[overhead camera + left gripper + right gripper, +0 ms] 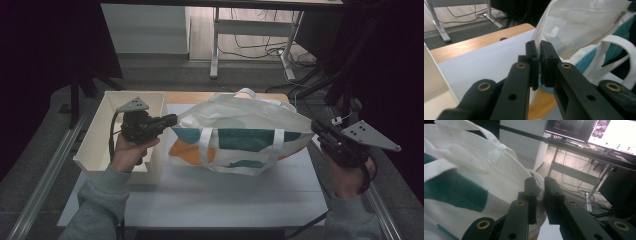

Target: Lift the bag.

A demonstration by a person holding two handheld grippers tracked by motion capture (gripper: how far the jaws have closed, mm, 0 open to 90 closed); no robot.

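Note:
A white tote bag (240, 132) with teal and orange patches and white handles stands in the middle of the table, its mouth stretched wide. My left gripper (173, 120) is shut on the bag's left rim; the left gripper view shows the white cloth (574, 27) pinched between the jaws of the left gripper (539, 65). My right gripper (314, 126) is shut on the bag's right rim. In the right gripper view the cloth edge (499, 167) runs between the jaws of the right gripper (539, 195).
A white open box (107, 145) stands at the table's left edge, under my left hand. A white mat (225, 195) covers the wooden tabletop. Beyond the table are a desk frame (216, 50), floor cables and lit monitors (614, 132).

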